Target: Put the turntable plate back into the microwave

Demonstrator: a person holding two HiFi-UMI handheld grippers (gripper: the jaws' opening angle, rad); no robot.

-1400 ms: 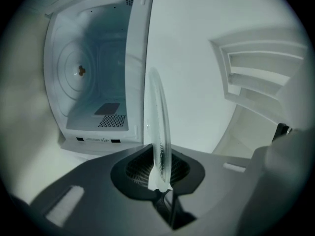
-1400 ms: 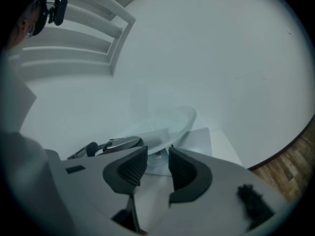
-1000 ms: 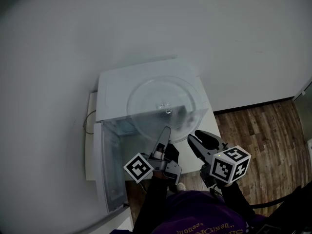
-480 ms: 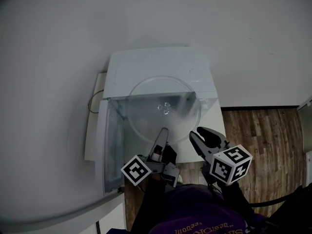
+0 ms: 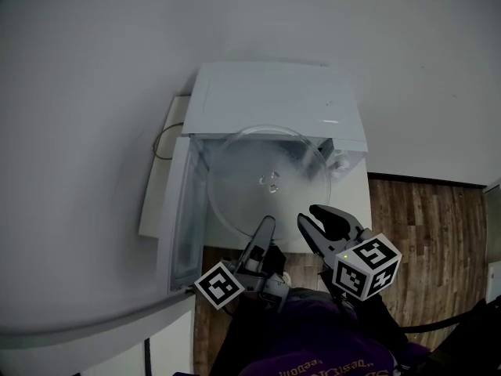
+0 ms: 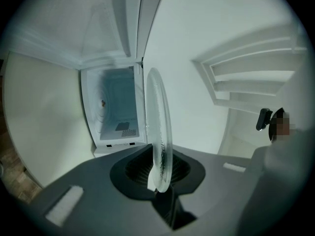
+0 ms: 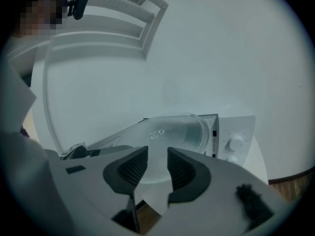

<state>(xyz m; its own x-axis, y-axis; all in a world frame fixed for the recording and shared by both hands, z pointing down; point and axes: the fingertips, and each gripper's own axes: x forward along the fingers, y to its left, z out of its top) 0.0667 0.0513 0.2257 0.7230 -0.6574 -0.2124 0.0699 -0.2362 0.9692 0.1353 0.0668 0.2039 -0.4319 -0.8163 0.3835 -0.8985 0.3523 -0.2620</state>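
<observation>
The clear glass turntable plate [image 5: 270,180] hangs roughly level in front of the white microwave [image 5: 274,100], whose door [image 5: 178,218] stands open to the left. My left gripper [image 5: 264,224] is shut on the plate's near rim. In the left gripper view the plate [image 6: 157,127] shows edge-on between the pads of the left gripper [image 6: 157,178], with the lit microwave cavity [image 6: 115,107] beyond. My right gripper [image 5: 317,222] sits by the plate's near right rim, open, with nothing between its pads. In the right gripper view the right gripper [image 7: 156,163] has the plate [image 7: 172,132] ahead of it.
The microwave stands on a white counter [image 5: 153,202] against a white wall, with a cable [image 5: 160,143] at its left. Its control panel with a knob [image 7: 236,142] is on the right side. A wooden floor [image 5: 423,225] lies to the right.
The plate, carried by the left gripper, has shifted from over the microwave's top to in front of its open cavity. Both grippers moved along with it.
</observation>
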